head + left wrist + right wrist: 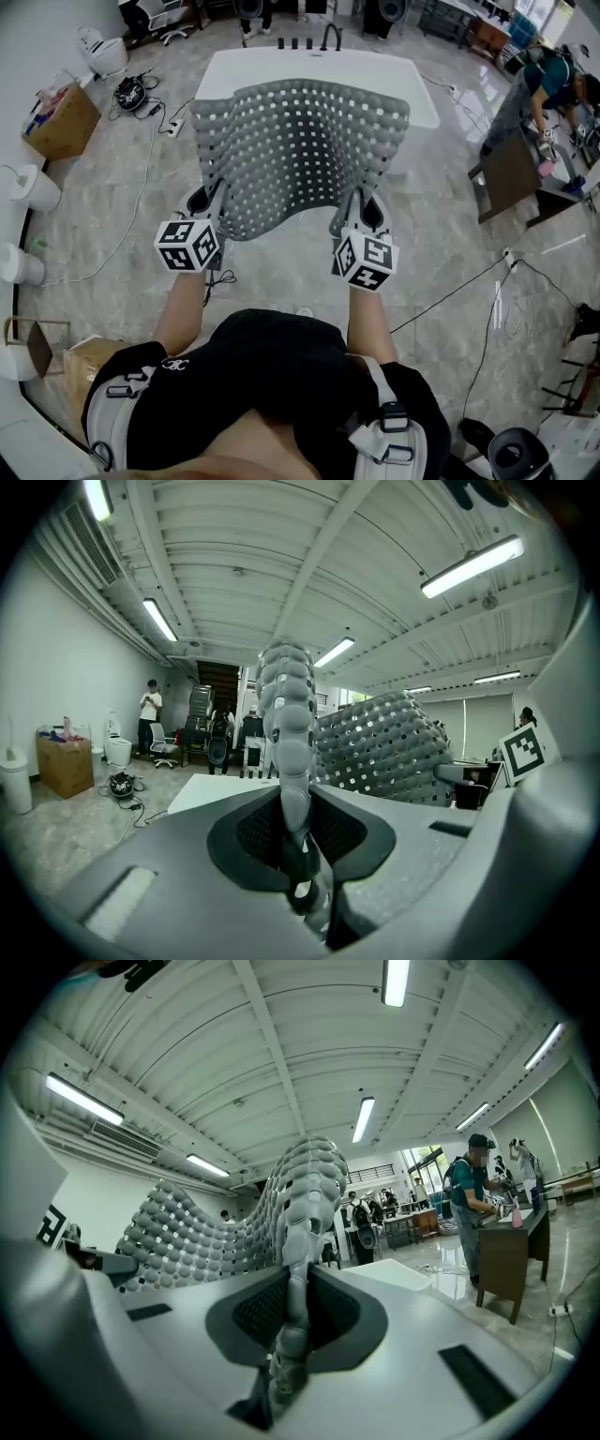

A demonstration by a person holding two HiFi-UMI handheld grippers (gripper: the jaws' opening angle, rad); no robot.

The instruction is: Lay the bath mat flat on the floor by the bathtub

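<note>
Grey marble-patterned floor [112, 187], open room with strip lights overhead. White bathtub [319, 66] stands toward the far edge of the floor, dark taps on its far rim.

Grey bath mat [300, 150], pebbled and full of square holes, is held in the air, clear of the floor. In the head view it spreads between the person and the tub and covers the tub's near rim. Its near edge sags in a curve between the two grippers.

Left gripper [214, 192]: jaws clenched on the mat's near left corner. In the left gripper view the mat's edge [286, 724] rises straight from between the pads.

Right gripper [361, 206]: jaws likewise clamped on the near right corner; the mat [300, 1204] stands up out of the jaw gap and curves away to the left.

Dark worktop [511, 178] at the floor's right edge, a person [553, 80] bent beside it. Cardboard box [61, 122] by the left wall. Black cable coil [131, 94] near the far left corner.
</note>
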